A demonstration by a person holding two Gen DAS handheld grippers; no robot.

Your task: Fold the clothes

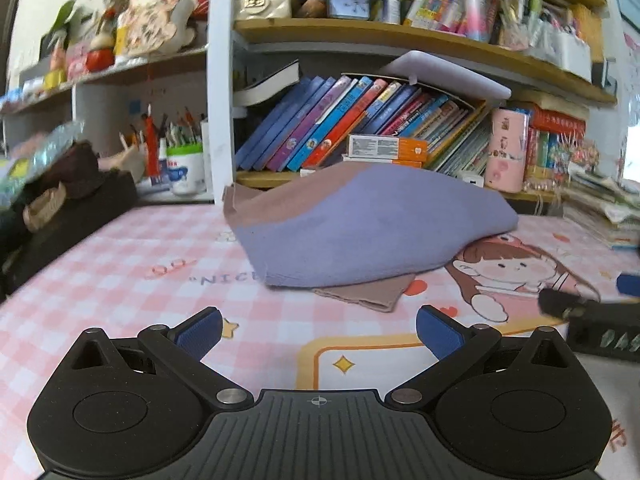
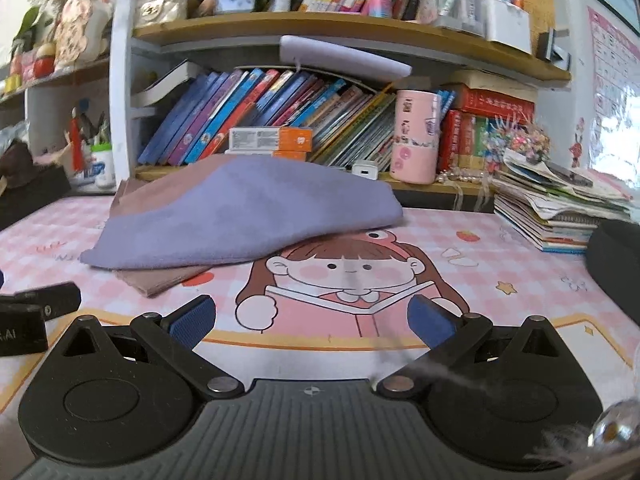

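Note:
A folded lilac cloth (image 1: 360, 224) (image 2: 248, 216) lies on a pink checked desk mat (image 1: 120, 280) (image 2: 520, 264), on top of a mauve-brown cloth (image 1: 368, 294) (image 2: 160, 280) whose edge sticks out beneath it. My left gripper (image 1: 318, 334) is open, a short way in front of the pile, nothing between its blue pads (image 1: 200, 334). My right gripper (image 2: 312, 322) is also open and empty, in front of the pile and to its right. In the left wrist view the right gripper (image 1: 592, 312) shows at the right edge.
A bookshelf (image 1: 400, 36) full of books stands close behind the cloths. A pink tumbler (image 2: 416, 136) stands at the shelf foot. A stack of booklets (image 2: 560, 212) lies on the right, dark items (image 1: 60, 208) on the left, a pen cup (image 1: 184, 168) behind.

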